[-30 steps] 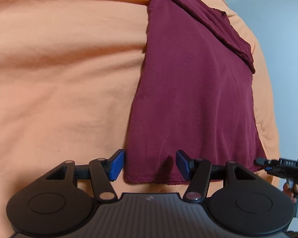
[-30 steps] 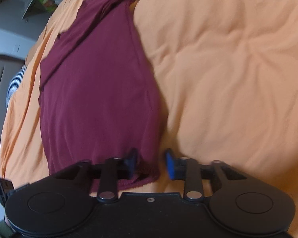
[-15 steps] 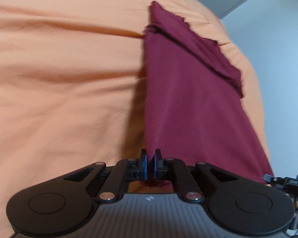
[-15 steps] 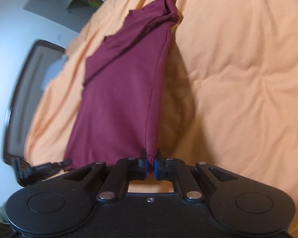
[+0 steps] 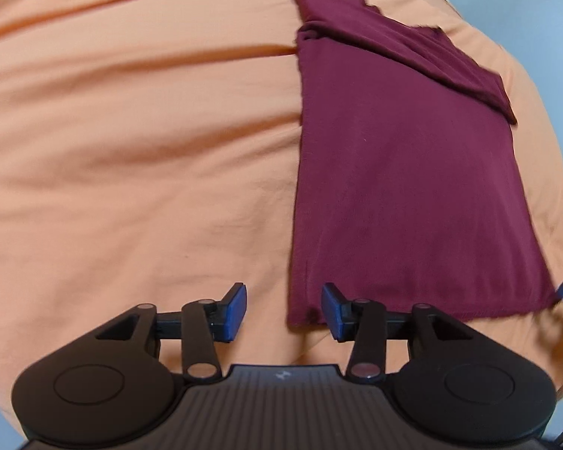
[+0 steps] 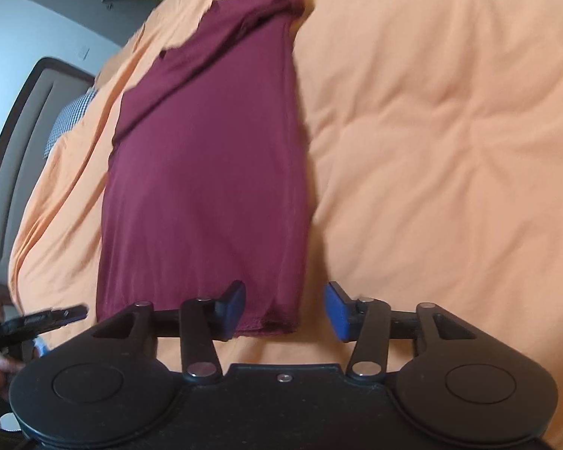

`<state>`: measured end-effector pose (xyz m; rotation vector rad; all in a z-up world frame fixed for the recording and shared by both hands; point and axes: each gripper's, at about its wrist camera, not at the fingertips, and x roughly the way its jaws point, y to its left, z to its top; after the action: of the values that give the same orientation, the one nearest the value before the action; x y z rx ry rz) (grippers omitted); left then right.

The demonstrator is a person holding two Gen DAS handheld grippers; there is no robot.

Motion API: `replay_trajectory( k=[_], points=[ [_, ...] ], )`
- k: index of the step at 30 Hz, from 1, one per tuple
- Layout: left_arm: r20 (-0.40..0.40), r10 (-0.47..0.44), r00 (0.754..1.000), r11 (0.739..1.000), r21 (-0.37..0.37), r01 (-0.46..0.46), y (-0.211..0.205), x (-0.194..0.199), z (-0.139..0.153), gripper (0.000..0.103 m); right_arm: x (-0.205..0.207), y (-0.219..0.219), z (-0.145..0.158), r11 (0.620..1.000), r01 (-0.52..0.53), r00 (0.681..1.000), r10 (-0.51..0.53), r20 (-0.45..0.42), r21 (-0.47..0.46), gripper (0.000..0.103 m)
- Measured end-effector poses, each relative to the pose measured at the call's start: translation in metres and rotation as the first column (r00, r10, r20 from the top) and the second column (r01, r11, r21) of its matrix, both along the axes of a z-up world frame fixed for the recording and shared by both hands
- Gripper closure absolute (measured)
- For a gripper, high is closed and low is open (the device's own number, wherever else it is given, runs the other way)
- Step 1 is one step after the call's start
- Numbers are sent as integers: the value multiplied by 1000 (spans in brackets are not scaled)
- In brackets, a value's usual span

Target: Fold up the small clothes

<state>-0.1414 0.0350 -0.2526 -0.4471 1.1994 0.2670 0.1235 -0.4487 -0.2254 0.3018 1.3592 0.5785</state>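
Note:
A maroon garment (image 5: 405, 172) lies flat and lengthwise-folded on an orange bedspread (image 5: 131, 150), its far end doubled over. My left gripper (image 5: 283, 309) hovers over the garment's near left corner, jaws opening, the blue pads clear of the cloth. In the right wrist view the same garment (image 6: 206, 172) stretches away, and my right gripper (image 6: 284, 309) hangs above its near right corner, jaws opening, pads not pressing the fabric. The left gripper (image 6: 45, 318) shows at the right view's left edge, in a hand.
The orange bedspread (image 6: 450, 150) spreads wide to the right of the garment. A dark headboard (image 6: 15, 142) and a checked pillow (image 6: 69, 120) sit at the far left of the right wrist view. Pale wall and shelving lie beyond the bed.
Both grippers closed on the garment's near corners half a second ago and lifted them. Now both have let go, and the cloth lies flat on the bed again.

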Motion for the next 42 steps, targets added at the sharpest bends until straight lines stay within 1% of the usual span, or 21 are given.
replay_trajectory(
  k=[3, 5, 8, 12, 13, 14, 16, 19, 21, 22, 23, 26, 29, 32, 33, 35, 36, 37, 38, 40, 42],
  points=[
    [-11, -103, 995, 993, 62, 104, -8, -1, 4, 54, -4, -9, 20, 1000, 17, 995, -15, 94, -23, 46],
    [-15, -167, 986, 983, 75, 167, -10, 0, 4, 52, -7, -10, 25, 999, 35, 990, -31, 139, -24, 45],
    [6, -193, 981, 981, 19, 193, -7, 3, -1, 39, -9, -13, 40, 998, 64, 983, -61, 174, -13, 42],
    [51, -171, 984, 979, -107, 176, 4, 10, -12, 39, -18, -1, 53, 994, 107, 978, -100, 183, -27, 40],
    [60, -175, 983, 978, -102, 180, 6, 13, -15, 39, -21, 4, 55, 993, 107, 978, -97, 187, -41, 40],
    [77, -196, 978, 977, -73, 202, 5, 17, -15, 39, -26, 8, 59, 993, 105, 976, -91, 197, -61, 40],
    [104, -277, 955, 960, -20, 280, 4, 23, -10, 39, -35, 17, 70, 990, 99, 970, -73, 231, -104, 40],
    [90, -406, 909, 914, 22, 406, 3, 31, -10, 39, -46, 23, 80, 986, 111, 966, -78, 245, -123, 38],
    [71, -513, 856, 858, 82, 508, -3, 31, -10, 39, -51, 26, 82, 981, 131, 966, -94, 243, -143, 38],
    [55, -570, 819, 818, 121, 562, -8, 29, -9, 39, -52, 27, 82, 978, 144, 965, -106, 240, -149, 38],
    [43, -629, 776, 771, 164, 616, -15, 26, -8, 39, -55, 29, 83, 976, 159, 964, -122, 236, -147, 37],
    [28, -777, 628, 613, 260, 746, -38, 13, -6, 39, -62, 37, 82, 972, 194, 960, -159, 229, -136, 36],
    [13, -868, 496, 470, 342, 813, -62, 0, -10, 39, -72, 49, 79, 972, 202, 960, -172, 221, -123, 34],
    [-33, -927, 373, 335, 377, 864, -86, -9, -24, 39, -82, 57, 76, 971, 211, 961, -184, 208, -115, 34],
    [-59, -939, 339, 290, 395, 872, -93, -12, -30, 39, -84, 59, 76, 970, 217, 960, -191, 205, -114, 34],
    [-104, -953, 286, 215, 435, 874, -103, -15, -42, 39, -90, 59, 77, 966, 233, 957, -207, 204, -112, 33],
    [-119, -955, 271, 191, 451, 872, -106, -15, -46, 39, -92, 57, 78, 964, 242, 955, -216, 203, -111, 33],
    [-128, -956, 266, 179, 463, 868, -108, -15, -50, 38, -95, 56, 80, 961, 251, 953, -225, 204, -113, 33],
    [-127, -954, 272, 183, 471, 863, -109, -13, -51, 38, -97, 54, 81, 958, 261, 950, -234, 205, -116, 33],
    [-113, -948, 297, 211, 473, 855, -108, -8, -52, 39, -102, 49, 83, 953, 277, 946, -248, 207, -124, 32],
    [-106, -941, 320, 239, 460, 855, -104, -1, -52, 55, -105, 43, 85, 946, 295, 942, -264, 209, -132, 32]
  ],
)
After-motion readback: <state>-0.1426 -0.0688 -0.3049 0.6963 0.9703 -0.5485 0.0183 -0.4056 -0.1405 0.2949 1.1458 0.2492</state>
